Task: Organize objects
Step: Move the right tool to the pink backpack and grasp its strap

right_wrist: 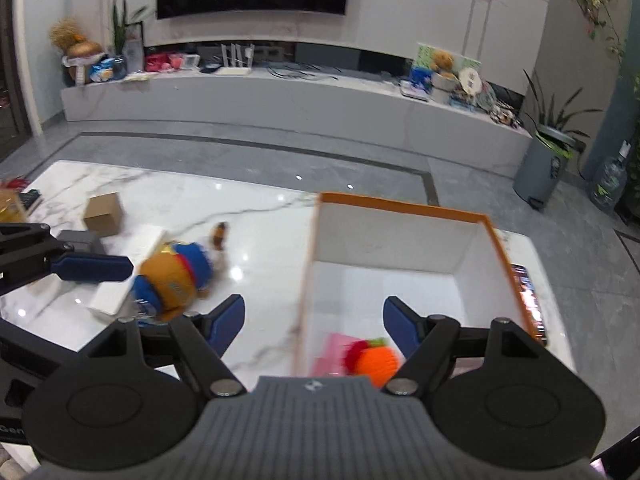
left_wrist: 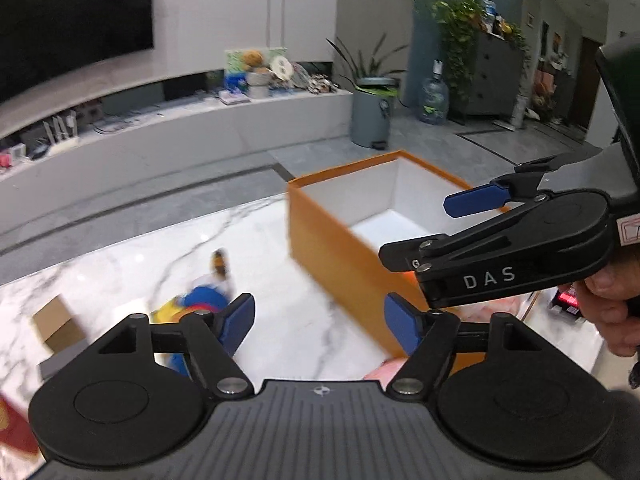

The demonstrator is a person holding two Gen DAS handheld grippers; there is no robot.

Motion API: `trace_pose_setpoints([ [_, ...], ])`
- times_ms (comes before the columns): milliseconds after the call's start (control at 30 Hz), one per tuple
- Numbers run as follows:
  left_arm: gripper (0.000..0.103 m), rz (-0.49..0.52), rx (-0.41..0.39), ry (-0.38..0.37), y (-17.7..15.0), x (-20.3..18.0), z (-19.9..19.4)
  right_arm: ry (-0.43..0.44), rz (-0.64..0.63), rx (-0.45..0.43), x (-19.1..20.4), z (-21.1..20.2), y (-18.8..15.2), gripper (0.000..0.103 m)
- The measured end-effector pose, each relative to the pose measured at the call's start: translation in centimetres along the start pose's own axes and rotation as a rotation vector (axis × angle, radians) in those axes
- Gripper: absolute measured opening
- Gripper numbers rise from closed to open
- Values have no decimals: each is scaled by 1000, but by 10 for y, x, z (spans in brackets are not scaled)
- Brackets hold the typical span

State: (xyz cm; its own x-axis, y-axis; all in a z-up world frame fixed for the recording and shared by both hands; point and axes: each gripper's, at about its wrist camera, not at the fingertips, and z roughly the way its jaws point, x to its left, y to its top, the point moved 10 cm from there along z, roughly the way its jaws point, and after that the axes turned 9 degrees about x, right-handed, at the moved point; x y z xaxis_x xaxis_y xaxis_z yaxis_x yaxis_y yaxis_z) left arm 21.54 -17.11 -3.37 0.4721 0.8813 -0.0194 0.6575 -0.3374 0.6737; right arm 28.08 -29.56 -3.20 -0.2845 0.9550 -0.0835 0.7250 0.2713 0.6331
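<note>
On the marble table, an orange box holds an orange knitted toy. Beside it lies a plush doll. The left gripper and right gripper both hover with fingers spread wide, holding nothing.

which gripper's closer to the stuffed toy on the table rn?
Left. The left gripper hangs open just beside the stuffed toy; the right gripper is open over the near rim of the orange box, farther off.

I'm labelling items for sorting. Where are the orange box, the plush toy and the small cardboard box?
orange box (right_wrist: 404, 205): right wrist view, far rim.
plush toy (right_wrist: 172, 280): right wrist view, orange belly.
small cardboard box (right_wrist: 103, 214): right wrist view, front face.
</note>
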Motion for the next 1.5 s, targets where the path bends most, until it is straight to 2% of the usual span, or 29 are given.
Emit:
trace_pose_setpoints([
  [300,86,-46,-8,-2,-83,29,-11,77,-97,-92,92,4,-51,78],
  [433,86,-31,-63,17,-107,44,-20,64,-93,-170,113,2,-74,83],
  [533,89,-74,-94,4,-120,61,-24,28,-36,-236,113,1,-87,83],
  [600,89,-117,-92,-2,-128,72,-22,-27,12,-227,105,3,-91,83],
  [667,89,-150,-64,-4,-131,82,-17,-98,92,-216,94,0,-91,88],
  [700,89,-163,-54,1,-132,86,-17,-113,159,-179,87,3,-95,88],
  [767,89,-185,-59,7,-139,94,-19,-90,286,-85,81,14,-107,88],
  [800,89,-199,-61,5,-141,98,-21,-86,315,-48,81,20,-113,88],
  [933,89,-248,-57,6,-150,109,-27,-199,297,29,88,40,-126,85],
  [1100,89,-249,-44,12,-161,112,-30,-306,292,54,81,54,-133,85],
  [1233,89,-259,-31,18,-166,113,-27,-322,280,85,78,61,-139,84],
  [1267,89,-263,-34,26,-166,113,-27,-317,279,90,78,62,-140,74],
  [1367,89,-278,-46,30,-167,113,-28,-231,290,78,85,63,-139,62],
  [1500,89,-283,-41,44,-169,111,-23,-142,253,49,99,60,-136,60],
])
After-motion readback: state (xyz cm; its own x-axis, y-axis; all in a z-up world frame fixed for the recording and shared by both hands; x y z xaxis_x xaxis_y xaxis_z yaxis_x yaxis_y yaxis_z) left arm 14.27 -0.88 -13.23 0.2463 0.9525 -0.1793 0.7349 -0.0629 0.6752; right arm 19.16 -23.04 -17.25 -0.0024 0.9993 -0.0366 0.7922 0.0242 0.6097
